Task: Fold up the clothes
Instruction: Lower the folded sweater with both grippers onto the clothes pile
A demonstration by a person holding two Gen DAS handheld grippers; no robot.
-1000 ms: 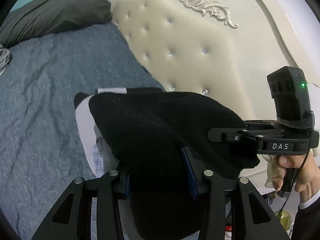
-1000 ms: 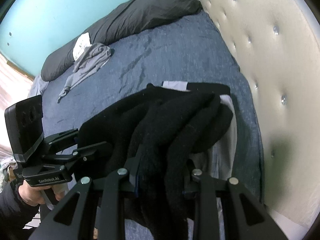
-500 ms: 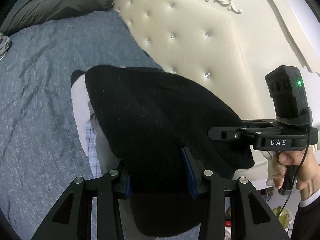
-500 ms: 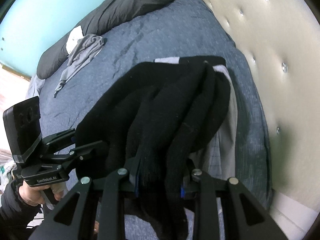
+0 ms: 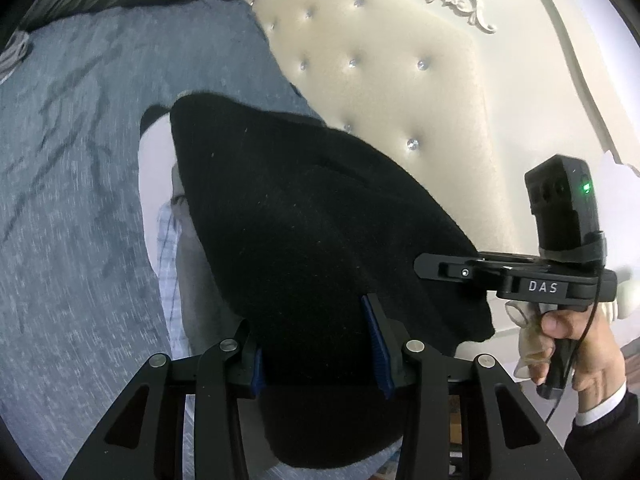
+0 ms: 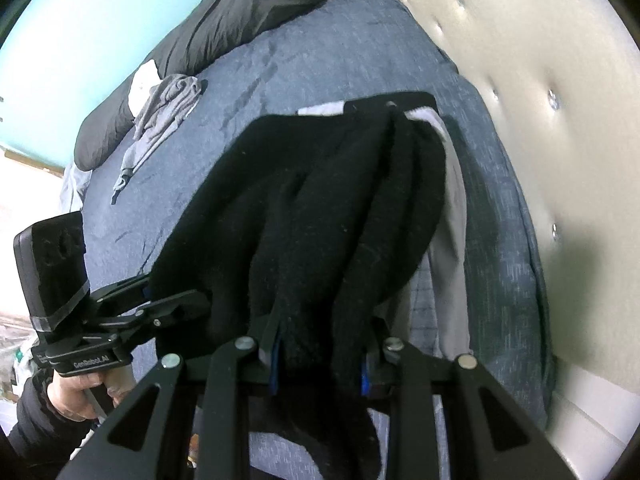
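Two hand-held grippers, left [image 5: 316,344] and right [image 6: 318,364], each pinch the black sweater [image 5: 312,216], now carried further over the pile of folded clothes [image 5: 160,208] on the bed [image 5: 72,160] than a second ago; likely placing it there. Headboard [image 5: 400,92] crowds one side; open bed lies opposite.

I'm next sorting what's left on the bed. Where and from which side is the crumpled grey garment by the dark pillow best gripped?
Grip the grey garment at its bunched upper mass beside the dark pillow, coming down from above on the open bed side. The heap stands up in folds there for jaws to pinch; the thin trailing strip lies flat on the blue bedcover.
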